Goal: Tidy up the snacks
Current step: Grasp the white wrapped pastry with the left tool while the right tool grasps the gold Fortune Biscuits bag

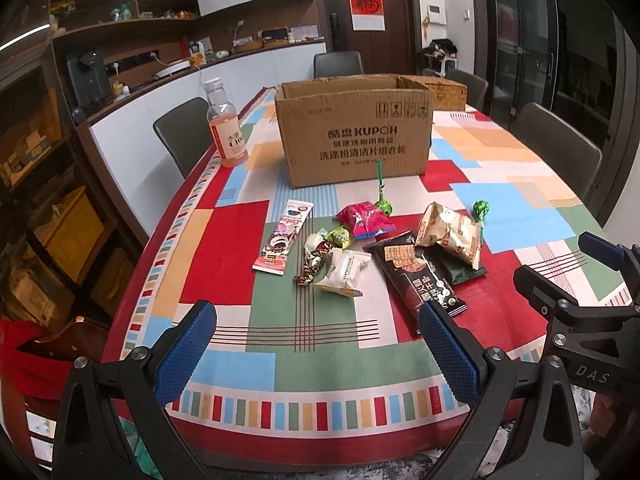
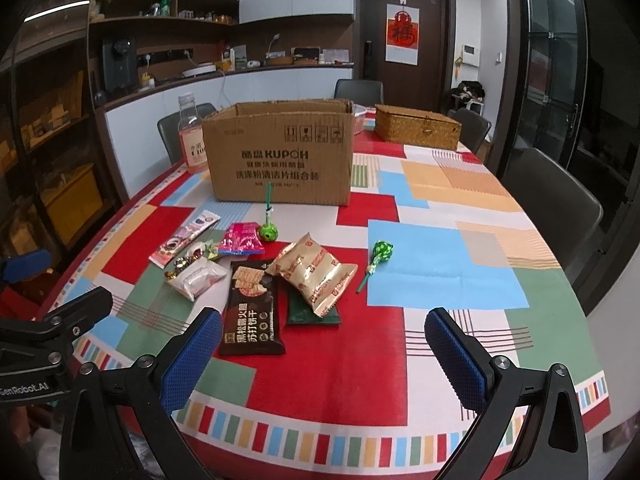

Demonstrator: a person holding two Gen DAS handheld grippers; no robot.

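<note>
Patchwork tablecloth under snack pile. Left gripper, right gripper: jaws spread, empty. Pink drink bottle at 11 o'clock, KUPOH carton at 12, interior unseen. Right view alone shows whole wicker basket, lid closed. Cracker packet nearest.

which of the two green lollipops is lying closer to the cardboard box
The green lollipop beside the pink packet; its stick points toward the cardboard box. The other lollipop lies alone on the blue patch, right of the gold packet.
</note>
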